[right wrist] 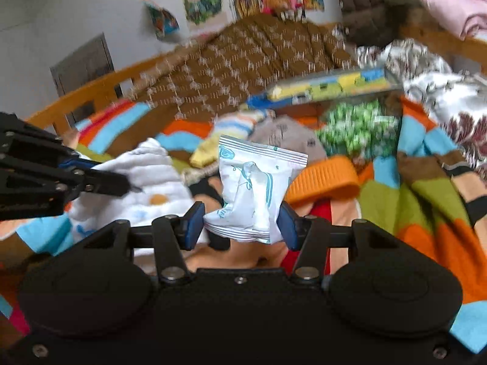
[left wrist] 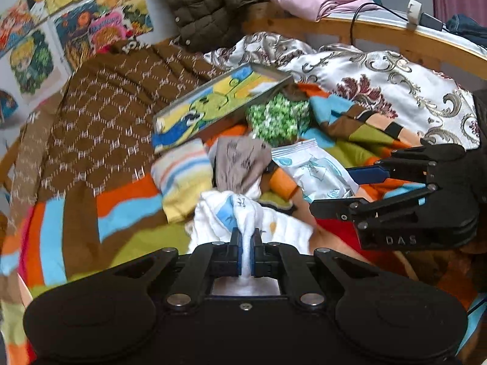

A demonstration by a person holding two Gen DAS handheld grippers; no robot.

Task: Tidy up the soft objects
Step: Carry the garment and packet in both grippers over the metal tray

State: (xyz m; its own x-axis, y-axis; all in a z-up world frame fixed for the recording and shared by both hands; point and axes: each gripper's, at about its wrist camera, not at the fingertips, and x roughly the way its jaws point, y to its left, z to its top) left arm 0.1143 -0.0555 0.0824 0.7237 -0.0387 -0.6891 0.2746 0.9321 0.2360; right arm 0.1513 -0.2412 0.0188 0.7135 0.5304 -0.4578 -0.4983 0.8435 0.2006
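— While the striped fleece blanket (left wrist: 79,213) lies rumpled, what has the left gripper (left wrist: 246,243)?
— Its jaws pinch a soft white cloth (left wrist: 243,216) above the blanket.
— And the right gripper (right wrist: 240,222)?
— Half-closed, squeezing a crinkly white packet (right wrist: 255,182) above the bedding.

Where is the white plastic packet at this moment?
In the right wrist view, the white plastic packet sits centre frame, pinched in the right claw, above the striped blanket.
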